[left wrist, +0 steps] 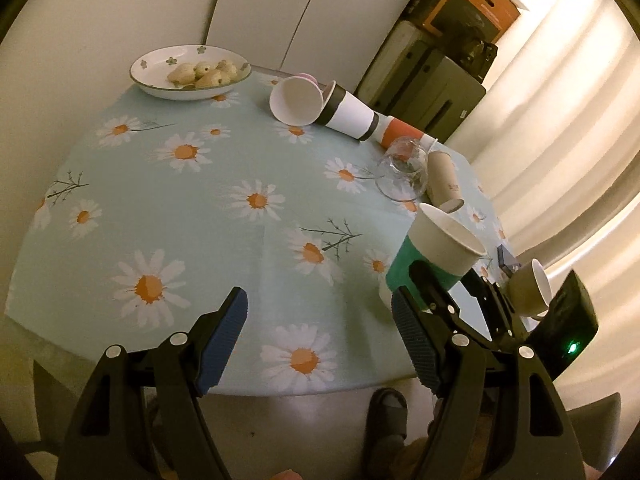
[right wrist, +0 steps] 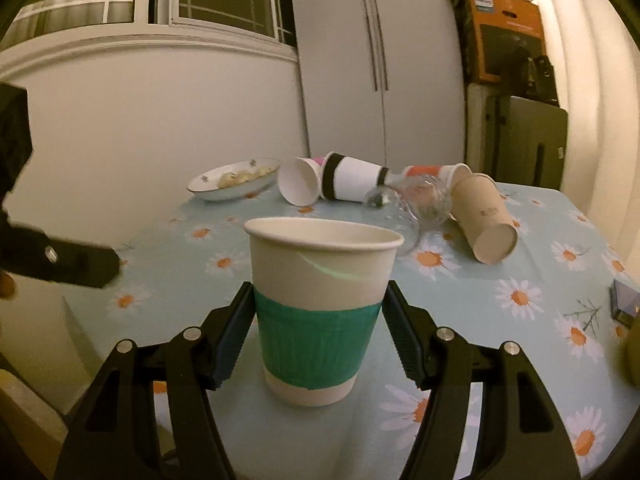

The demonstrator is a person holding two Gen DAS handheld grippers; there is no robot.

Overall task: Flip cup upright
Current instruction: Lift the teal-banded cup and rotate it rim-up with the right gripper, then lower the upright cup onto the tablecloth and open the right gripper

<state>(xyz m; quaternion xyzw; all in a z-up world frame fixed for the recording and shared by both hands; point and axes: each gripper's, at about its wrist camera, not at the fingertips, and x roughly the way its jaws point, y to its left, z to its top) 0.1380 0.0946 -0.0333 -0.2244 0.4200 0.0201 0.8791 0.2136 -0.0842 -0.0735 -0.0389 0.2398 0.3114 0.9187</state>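
A white paper cup with a green band (right wrist: pixel 316 312) stands upright on the daisy tablecloth (right wrist: pixel 480 300) between the fingers of my right gripper (right wrist: pixel 318 336). The pads sit at its sides and look slightly apart from it. The same cup shows in the left wrist view (left wrist: pixel 432 252), near the table's right edge, with the right gripper around it. My left gripper (left wrist: pixel 320 344) is open and empty above the table's near edge.
At the back lie several tipped cups: a white one (right wrist: pixel 300 186), a black-banded one (right wrist: pixel 352 182), an orange one (right wrist: pixel 430 170), a brown one (right wrist: pixel 486 218), and a glass (right wrist: pixel 416 200). A dish of pastries (right wrist: pixel 232 178) stands at the back left. A small dark box (right wrist: pixel 624 304) lies at the right.
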